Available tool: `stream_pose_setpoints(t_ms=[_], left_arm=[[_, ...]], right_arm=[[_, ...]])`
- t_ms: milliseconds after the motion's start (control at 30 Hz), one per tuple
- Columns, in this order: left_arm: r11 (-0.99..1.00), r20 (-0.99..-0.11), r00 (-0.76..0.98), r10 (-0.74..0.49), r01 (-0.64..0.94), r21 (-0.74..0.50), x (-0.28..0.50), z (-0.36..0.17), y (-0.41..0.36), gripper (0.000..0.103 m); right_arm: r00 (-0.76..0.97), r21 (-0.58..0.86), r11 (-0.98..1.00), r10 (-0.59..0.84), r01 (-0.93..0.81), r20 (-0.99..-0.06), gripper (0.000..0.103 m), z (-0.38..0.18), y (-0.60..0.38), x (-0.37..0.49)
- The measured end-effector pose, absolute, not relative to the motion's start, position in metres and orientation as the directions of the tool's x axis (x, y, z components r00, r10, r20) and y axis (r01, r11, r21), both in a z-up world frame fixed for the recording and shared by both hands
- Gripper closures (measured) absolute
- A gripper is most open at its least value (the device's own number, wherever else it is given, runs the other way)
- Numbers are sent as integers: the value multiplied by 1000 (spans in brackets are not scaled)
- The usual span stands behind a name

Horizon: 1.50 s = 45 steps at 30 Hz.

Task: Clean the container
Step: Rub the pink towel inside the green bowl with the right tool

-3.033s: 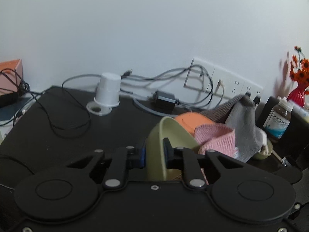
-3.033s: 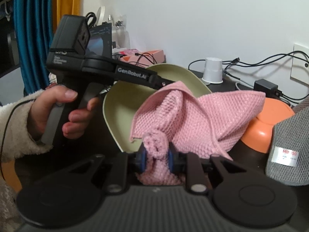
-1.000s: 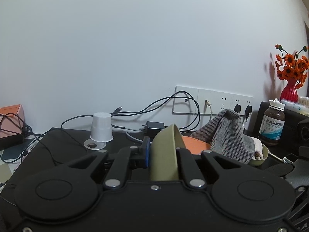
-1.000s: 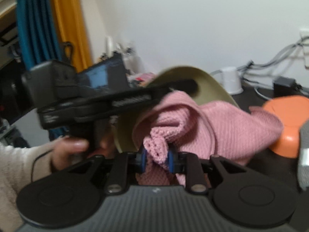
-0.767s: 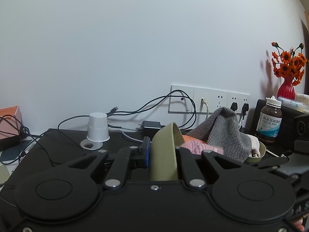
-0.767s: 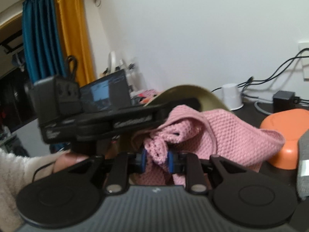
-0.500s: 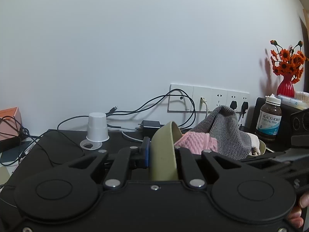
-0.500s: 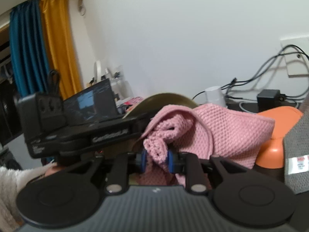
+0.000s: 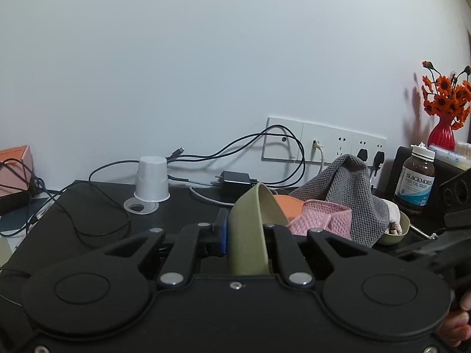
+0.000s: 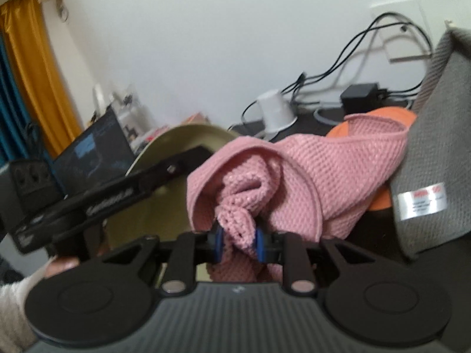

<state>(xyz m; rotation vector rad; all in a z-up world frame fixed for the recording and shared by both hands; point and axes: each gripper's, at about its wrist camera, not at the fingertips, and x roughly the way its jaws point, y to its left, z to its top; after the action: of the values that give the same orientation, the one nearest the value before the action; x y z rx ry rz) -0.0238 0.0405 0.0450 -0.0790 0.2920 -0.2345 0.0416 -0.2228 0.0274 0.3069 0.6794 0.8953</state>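
Observation:
An olive-green bowl (image 9: 250,229) stands on edge above the black table, its rim clamped by my left gripper (image 9: 245,236). In the right wrist view the same bowl (image 10: 179,144) shows its inside, tilted toward me at left centre. My right gripper (image 10: 238,242) is shut on a bunched pink waffle cloth (image 10: 309,176), which hangs against the bowl's right rim. That cloth (image 9: 321,220) also peeks out just right of the bowl in the left wrist view. The left gripper body (image 10: 97,197) crosses the bowl, held by a hand in a fleece sleeve.
An orange bowl (image 10: 382,117) lies upturned behind the cloth. A grey cloth (image 9: 350,194) drapes over another olive bowl (image 9: 397,232). An upturned white cup (image 9: 151,178), cables, a charger (image 9: 235,179), a pill bottle (image 9: 418,179) and a red vase (image 9: 441,132) line the back.
The pink cloth has moved against the bowl's right rim, showing more in the left wrist view. The right gripper has swung rightward, toward the grey cloth. The bowl stays clamped.

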Motion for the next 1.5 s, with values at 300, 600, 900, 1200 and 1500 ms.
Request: stream_pose_setpoints(t_ms=[300,600,900,1200,1500], left_arm=[[971,-276,932,-233,209,-113,-24,45,41,92],[968,-244,937,-249,235,-87,-33,48,33,92],[968,-242,937,-251,239,-78,-33,48,32,92],[967,-235,938,-253,252,-37,-35,47,27,92],[972,-242,941,-235,231,-44,-32,47,31,92]], right_arm=[[288,490,458,878,-742,-383,83,33,-208,18],[329,442,417,907,-794,-264,83,42,-205,4],[401,405,478,878,-780,-262,83,45,-209,0],[490,409,599,800,-689,-345,83,43,-219,12],[466,426,625,777,-654,-425,83,40,-219,18]])
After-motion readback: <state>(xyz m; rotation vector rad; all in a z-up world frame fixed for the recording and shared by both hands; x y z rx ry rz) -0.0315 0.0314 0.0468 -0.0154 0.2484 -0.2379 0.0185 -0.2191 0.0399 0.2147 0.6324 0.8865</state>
